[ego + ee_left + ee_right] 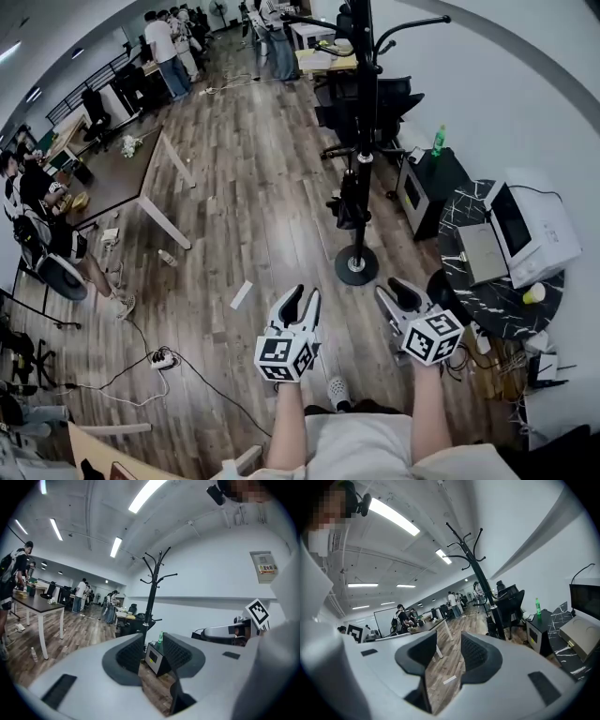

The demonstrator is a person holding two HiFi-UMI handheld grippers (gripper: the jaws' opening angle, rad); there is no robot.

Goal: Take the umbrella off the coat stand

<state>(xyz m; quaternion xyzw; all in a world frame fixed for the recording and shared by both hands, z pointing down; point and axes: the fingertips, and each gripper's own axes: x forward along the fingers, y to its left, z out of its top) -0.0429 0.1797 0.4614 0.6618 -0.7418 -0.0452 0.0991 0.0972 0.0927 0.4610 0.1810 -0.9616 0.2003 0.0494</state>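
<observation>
The black coat stand [362,112] rises from a round base [356,266] on the wooden floor, straight ahead of me. A dark folded umbrella [352,199] hangs low against its pole. My left gripper [303,300] and right gripper [398,294] are held side by side short of the base. Both are open, with nothing between their fingers. The left gripper view has the stand [151,592] just above the left gripper [152,652]. In the right gripper view the stand [480,581] leans right of the right gripper [448,654], and the umbrella [492,626] is a dark bundle on the pole.
A black office chair [377,101] stands behind the coat stand. To the right are a low cabinet [424,192] with a green bottle [437,141] and a dark marble table [487,291] bearing a printer [532,230]. A white-legged table [141,173], a power strip [163,358] and people are at the left and far end.
</observation>
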